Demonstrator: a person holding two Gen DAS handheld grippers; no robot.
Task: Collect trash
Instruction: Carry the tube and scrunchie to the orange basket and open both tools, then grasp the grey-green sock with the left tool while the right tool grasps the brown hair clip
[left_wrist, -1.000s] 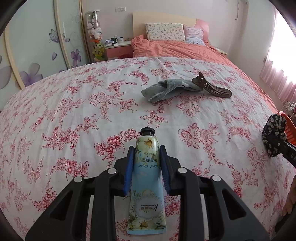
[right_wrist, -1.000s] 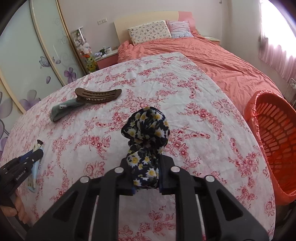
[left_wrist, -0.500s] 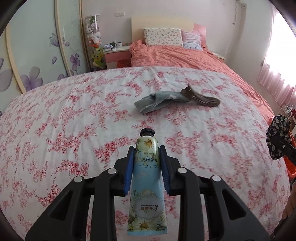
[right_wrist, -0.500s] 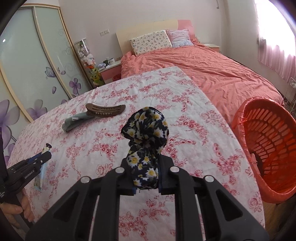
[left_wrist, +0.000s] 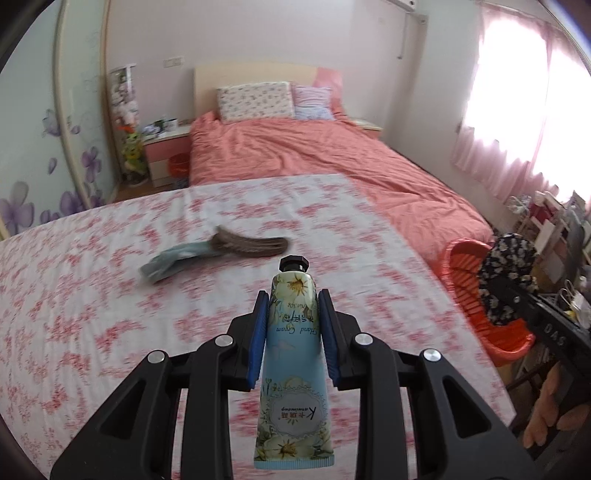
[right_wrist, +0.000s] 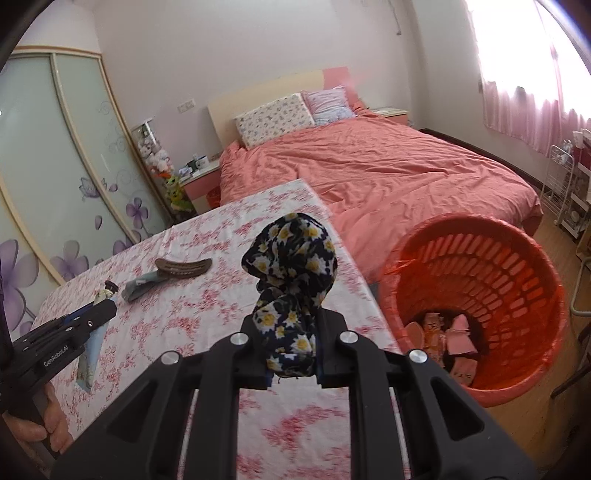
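Note:
My left gripper (left_wrist: 292, 325) is shut on a blue flowered hand cream tube (left_wrist: 293, 373), cap pointing away, held above the floral tablecloth (left_wrist: 92, 314). My right gripper (right_wrist: 291, 350) is shut on a dark scrunchie with yellow daisies (right_wrist: 291, 266), which rises above its fingers. An orange trash basket (right_wrist: 517, 273) stands on the floor at the table's right edge, with pink scraps at its bottom. In the left wrist view the basket (left_wrist: 465, 280) shows partly behind the scrunchie (left_wrist: 511, 266). A brown hair clip (left_wrist: 251, 245) and a grey-blue sock (left_wrist: 173, 264) lie on the cloth.
A bed with a salmon cover (right_wrist: 388, 166) lies beyond the table. A nightstand (left_wrist: 166, 158) and sliding wardrobe doors (right_wrist: 55, 166) are at the left. A white rack (right_wrist: 565, 184) stands by the curtained window at the right. A person's hand (right_wrist: 48, 421) holds the left gripper.
Both grippers have risen and swung right with their loads. The basket has come far more into view and its inside now shows. The clip and sock have slid left in both views.

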